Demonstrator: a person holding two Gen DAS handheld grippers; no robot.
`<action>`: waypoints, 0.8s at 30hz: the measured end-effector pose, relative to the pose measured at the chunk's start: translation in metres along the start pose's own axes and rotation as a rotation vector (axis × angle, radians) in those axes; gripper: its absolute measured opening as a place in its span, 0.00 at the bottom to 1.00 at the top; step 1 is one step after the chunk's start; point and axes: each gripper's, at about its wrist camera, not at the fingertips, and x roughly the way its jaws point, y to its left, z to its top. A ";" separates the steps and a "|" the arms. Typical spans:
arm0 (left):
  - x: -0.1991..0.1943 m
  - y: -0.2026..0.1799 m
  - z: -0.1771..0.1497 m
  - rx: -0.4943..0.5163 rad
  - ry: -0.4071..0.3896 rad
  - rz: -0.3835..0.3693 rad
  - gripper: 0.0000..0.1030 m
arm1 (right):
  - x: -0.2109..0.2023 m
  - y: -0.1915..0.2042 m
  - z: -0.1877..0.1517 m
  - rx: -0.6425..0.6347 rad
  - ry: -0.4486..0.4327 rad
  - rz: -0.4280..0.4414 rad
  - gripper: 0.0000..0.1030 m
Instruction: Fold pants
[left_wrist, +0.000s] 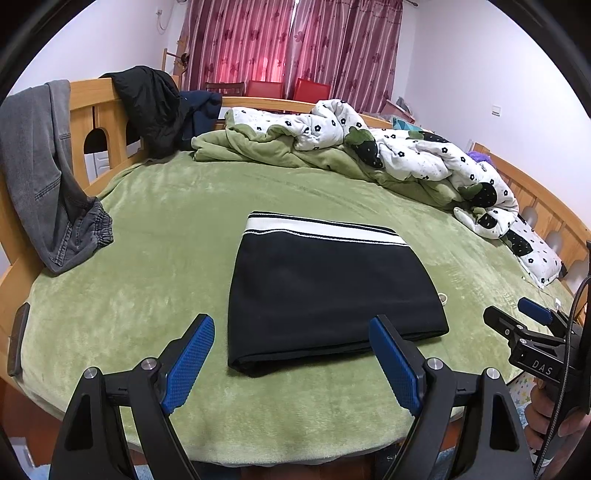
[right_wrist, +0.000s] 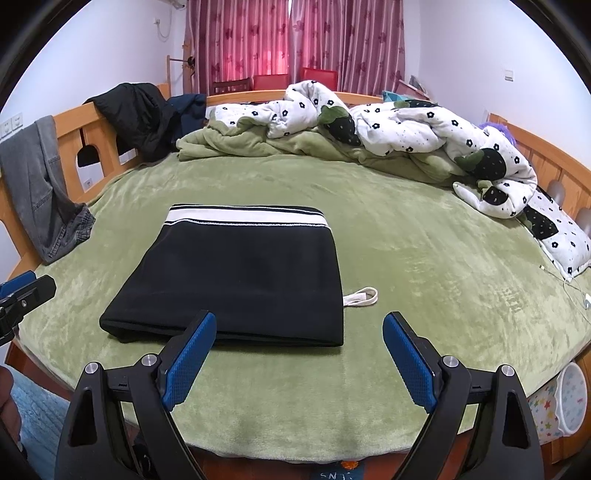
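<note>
**Folded pants on bed, both grippers empty**

Pants (left_wrist: 332, 291) folded into a black rectangle, flat on green blanket (left_wrist: 155, 229), white-striped waistband on far edge. White drawstring loop (right_wrist: 361, 296) poking out at right side.

Left gripper (left_wrist: 291, 334): jaws wide, nothing between pads. Hovering at near edge of bed; near fold of pants seen between the fingers (left_wrist: 190, 363), ahead of tips, not touched.

Right gripper (right_wrist: 300, 330): jaws wide, empty. Left finger (right_wrist: 190, 360) overlapping near right corner of pants in view; contact not clear. Right finger over bare blanket, well clear of fabric.

Beyond: crumpled flowered quilt (left_wrist: 424, 155) at far side, grey jeans (left_wrist: 40, 166) and black jacket (left_wrist: 147, 103) draped over wooden bed frame (left_wrist: 92, 118).
</note>
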 end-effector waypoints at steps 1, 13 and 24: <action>0.000 0.000 0.000 0.000 0.000 0.001 0.82 | 0.000 0.000 0.000 0.000 0.000 -0.001 0.88; 0.000 -0.001 0.000 -0.002 -0.002 0.006 0.82 | 0.000 -0.004 0.001 0.004 -0.001 0.000 0.88; 0.002 0.000 -0.001 -0.006 0.000 0.006 0.82 | 0.000 -0.007 0.001 0.001 -0.004 -0.007 0.88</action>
